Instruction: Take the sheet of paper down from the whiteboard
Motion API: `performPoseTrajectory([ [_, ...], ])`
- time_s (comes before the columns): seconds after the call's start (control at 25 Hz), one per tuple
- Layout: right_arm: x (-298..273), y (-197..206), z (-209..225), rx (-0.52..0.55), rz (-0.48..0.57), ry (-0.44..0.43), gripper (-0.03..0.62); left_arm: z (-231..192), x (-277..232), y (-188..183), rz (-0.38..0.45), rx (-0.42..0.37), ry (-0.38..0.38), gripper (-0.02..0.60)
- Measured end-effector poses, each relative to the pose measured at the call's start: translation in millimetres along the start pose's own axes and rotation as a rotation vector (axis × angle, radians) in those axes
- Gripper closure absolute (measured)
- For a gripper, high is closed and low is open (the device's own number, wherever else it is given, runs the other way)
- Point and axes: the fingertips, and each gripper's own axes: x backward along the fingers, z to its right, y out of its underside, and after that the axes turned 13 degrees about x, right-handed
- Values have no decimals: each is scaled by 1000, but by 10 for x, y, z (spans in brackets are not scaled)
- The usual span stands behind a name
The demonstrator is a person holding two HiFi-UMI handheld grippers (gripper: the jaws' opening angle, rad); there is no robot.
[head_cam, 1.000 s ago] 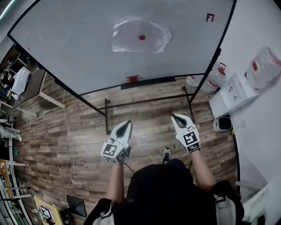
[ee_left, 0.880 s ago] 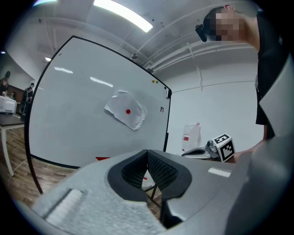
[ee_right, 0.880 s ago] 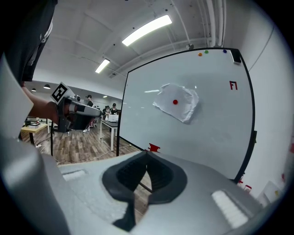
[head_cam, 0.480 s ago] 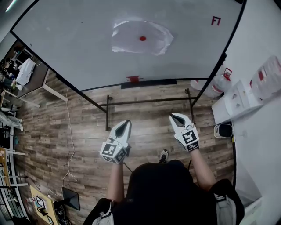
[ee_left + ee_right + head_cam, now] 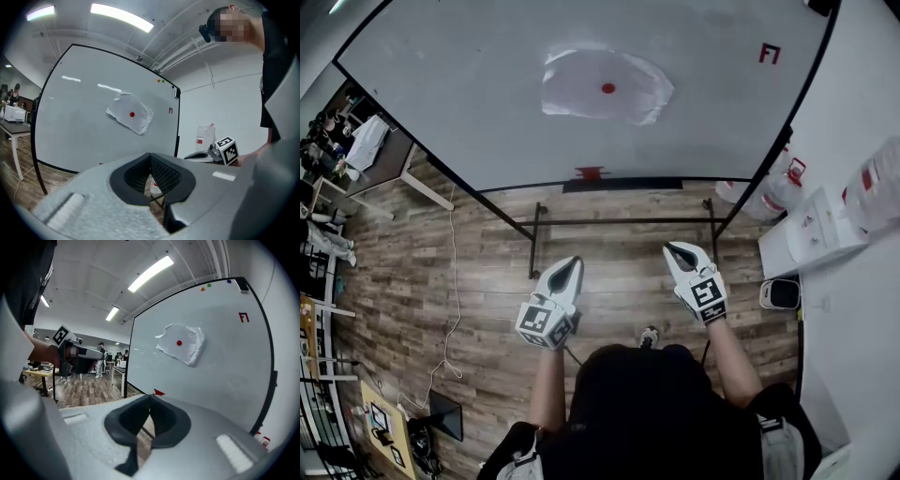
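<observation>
A large white whiteboard (image 5: 469, 103) in a black frame on a black metal stand fills the upper part of the head view, standing on a brown wood-plank floor (image 5: 459, 281). A crumpled white sheet of paper (image 5: 581, 89) hangs flat against the board's upper middle, well apart from both grippers.

The left gripper (image 5: 573, 264), grey and white with a marker cube, is held low in front of the person and points toward the board. Its jaws are closed tip to tip with nothing between them. The right gripper (image 5: 674, 249), of the same make, is held beside it. Its jaws are likewise pressed together and empty.

A small round red magnet (image 5: 608, 88) sits at the middle of the paper, pinning it to the board.
</observation>
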Motion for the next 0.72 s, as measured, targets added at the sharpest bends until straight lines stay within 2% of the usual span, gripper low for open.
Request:
performPoseTrajectory([
  [0.36, -121, 35, -28, -2, -1, -29, 590, -88, 25, 20, 9, -5, -15, 572],
  [0.72, -257, 37, 83, 19, -33, -9, 589, -330, -121, 4, 22, 33, -1, 571],
])
